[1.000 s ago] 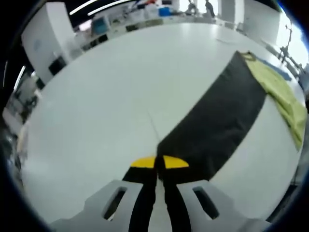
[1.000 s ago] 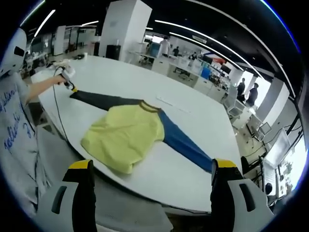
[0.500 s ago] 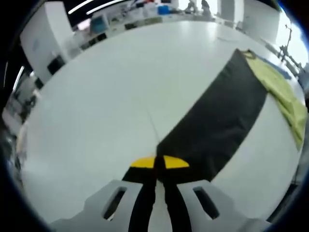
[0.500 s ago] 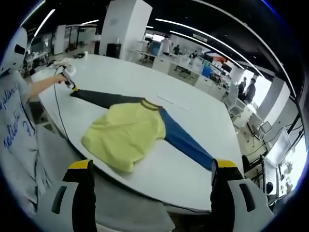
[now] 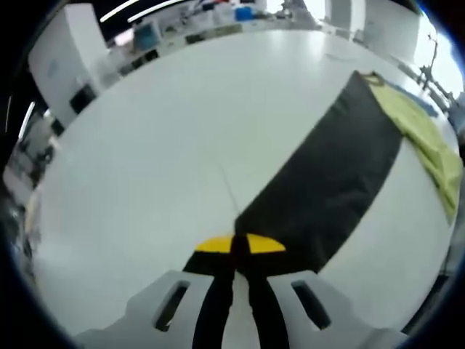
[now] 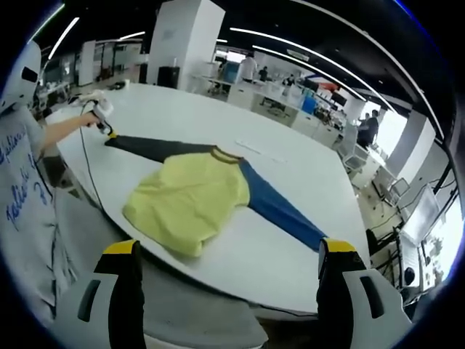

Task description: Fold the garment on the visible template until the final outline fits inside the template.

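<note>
A long-sleeved garment lies spread on a white table (image 6: 290,269): yellow body (image 6: 190,196), black sleeve (image 6: 149,150), blue sleeve (image 6: 280,211). In the left gripper view my left gripper (image 5: 238,244) is shut on the cuff end of the black sleeve (image 5: 327,182), which runs away toward the yellow body (image 5: 429,142). The right gripper view also has that left gripper (image 6: 103,123), small and far off, held by a person's hand at the sleeve's end. My right gripper (image 6: 227,254) is open, hanging off the table's near edge with nothing between its fingers.
The table (image 5: 145,160) is broad and white beyond the sleeve. A cable (image 6: 86,178) trails from the left gripper over the table edge. The person's grey sleeve (image 6: 22,196) fills the left side. Desks, a white pillar (image 6: 180,40) and people stand in the background.
</note>
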